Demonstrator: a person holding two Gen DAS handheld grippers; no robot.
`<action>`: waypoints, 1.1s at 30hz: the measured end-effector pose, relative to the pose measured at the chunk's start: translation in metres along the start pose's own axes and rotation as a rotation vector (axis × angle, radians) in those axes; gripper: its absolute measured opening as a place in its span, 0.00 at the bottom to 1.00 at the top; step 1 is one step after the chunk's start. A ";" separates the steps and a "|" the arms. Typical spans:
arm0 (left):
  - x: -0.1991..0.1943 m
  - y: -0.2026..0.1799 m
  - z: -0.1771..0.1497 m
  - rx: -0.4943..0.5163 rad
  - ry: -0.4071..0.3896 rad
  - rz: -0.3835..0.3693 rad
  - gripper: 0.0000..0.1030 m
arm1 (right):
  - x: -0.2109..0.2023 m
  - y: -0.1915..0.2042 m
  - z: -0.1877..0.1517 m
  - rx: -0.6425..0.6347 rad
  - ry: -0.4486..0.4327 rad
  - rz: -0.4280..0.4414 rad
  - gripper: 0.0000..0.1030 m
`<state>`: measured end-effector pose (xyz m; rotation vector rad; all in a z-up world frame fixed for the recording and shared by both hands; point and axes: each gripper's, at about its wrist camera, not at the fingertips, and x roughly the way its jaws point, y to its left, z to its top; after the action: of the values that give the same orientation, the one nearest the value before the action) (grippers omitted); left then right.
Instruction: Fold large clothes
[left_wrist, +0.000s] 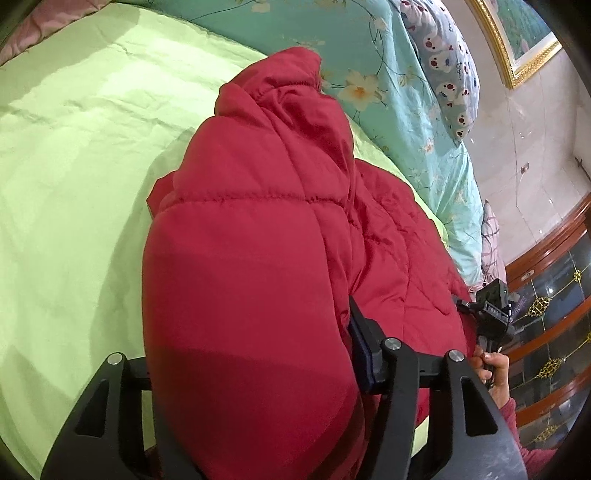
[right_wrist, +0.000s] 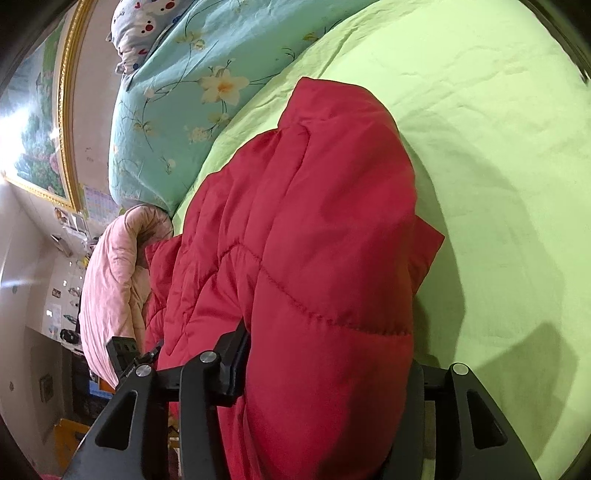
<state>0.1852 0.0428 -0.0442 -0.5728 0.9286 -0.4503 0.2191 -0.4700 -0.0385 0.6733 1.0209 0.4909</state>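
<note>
A puffy red quilted jacket (left_wrist: 258, 240) lies in a long roll on the light green bed sheet (left_wrist: 74, 184). In the left wrist view a thick fold fills the jaws of my left gripper (left_wrist: 251, 350): its right finger (left_wrist: 362, 339) presses the fabric and its left finger is hidden beneath it. In the right wrist view the jacket (right_wrist: 325, 221) likewise bulges through my right gripper (right_wrist: 328, 354), whose left finger (right_wrist: 236, 354) lies against it while the right finger is covered. The right gripper's body (left_wrist: 491, 306) and the hand (left_wrist: 496, 373) holding it show beside the jacket.
A turquoise floral quilt (right_wrist: 166, 110) and a cartoon-print pillow (left_wrist: 443, 81) lie at the head of the bed. A pink quilt (right_wrist: 110, 280) is bunched at the bed's edge. A gold-framed picture (right_wrist: 44, 129) hangs on the wall, and a wooden cabinet (left_wrist: 554, 295) stands beside the bed.
</note>
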 end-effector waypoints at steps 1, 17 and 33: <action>-0.002 0.002 -0.001 -0.002 0.000 0.000 0.56 | 0.000 0.001 0.000 -0.002 0.002 -0.004 0.47; -0.010 0.009 -0.001 -0.002 0.017 0.087 0.79 | 0.004 0.004 0.010 -0.038 0.021 -0.039 0.54; -0.075 -0.012 0.001 0.070 -0.075 0.264 0.81 | -0.050 0.011 -0.011 -0.016 -0.088 -0.128 0.78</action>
<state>0.1457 0.0784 0.0098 -0.3938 0.8982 -0.2213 0.1859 -0.4924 -0.0040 0.6060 0.9697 0.3545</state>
